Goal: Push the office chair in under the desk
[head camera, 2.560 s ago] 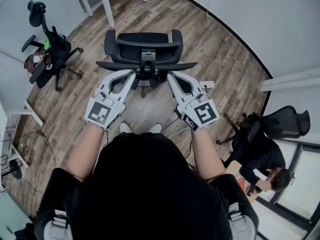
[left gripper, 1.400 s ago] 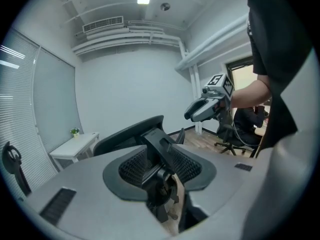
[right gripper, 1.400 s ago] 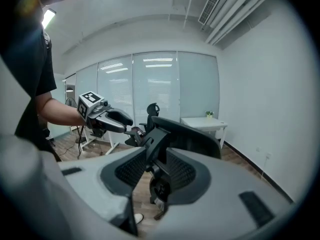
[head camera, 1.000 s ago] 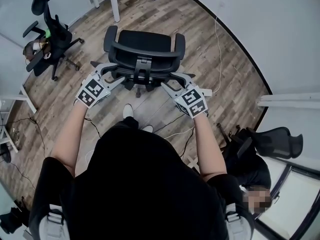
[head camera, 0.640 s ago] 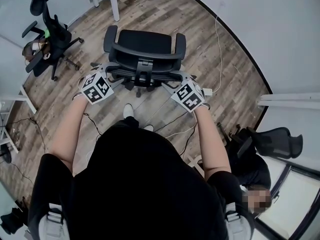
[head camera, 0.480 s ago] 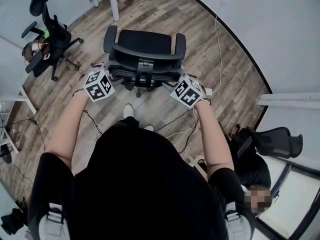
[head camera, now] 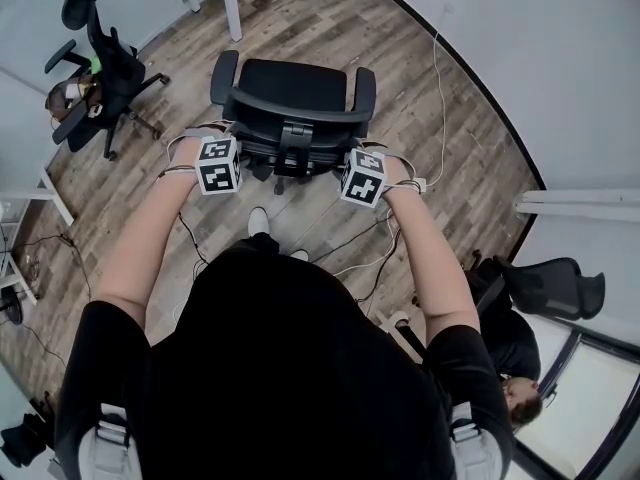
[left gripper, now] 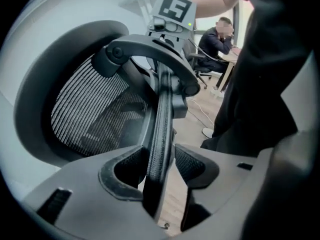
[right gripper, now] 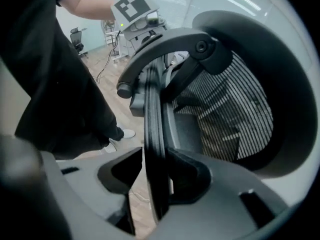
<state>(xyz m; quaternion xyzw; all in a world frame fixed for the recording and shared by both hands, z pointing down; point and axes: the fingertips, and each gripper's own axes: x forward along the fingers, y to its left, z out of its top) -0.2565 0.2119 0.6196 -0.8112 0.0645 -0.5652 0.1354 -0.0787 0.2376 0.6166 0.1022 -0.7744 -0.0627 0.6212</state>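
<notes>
Seemingly an office (wood-floored): spare swivel chair (head camera: 103, 71), desk leg (head camera: 232, 6).

Black mesh-back office chair (head camera: 290, 98) upright, seat toward white-legged desk (head camera: 232, 8), not under it.

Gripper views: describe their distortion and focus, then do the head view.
Left gripper view: heavy fisheye, black corners, tongs slightly soft. Right gripper view: same bending, backrest edge soft close up, mesh sharp. Head view: floor curves at the rim, even light.
</notes>
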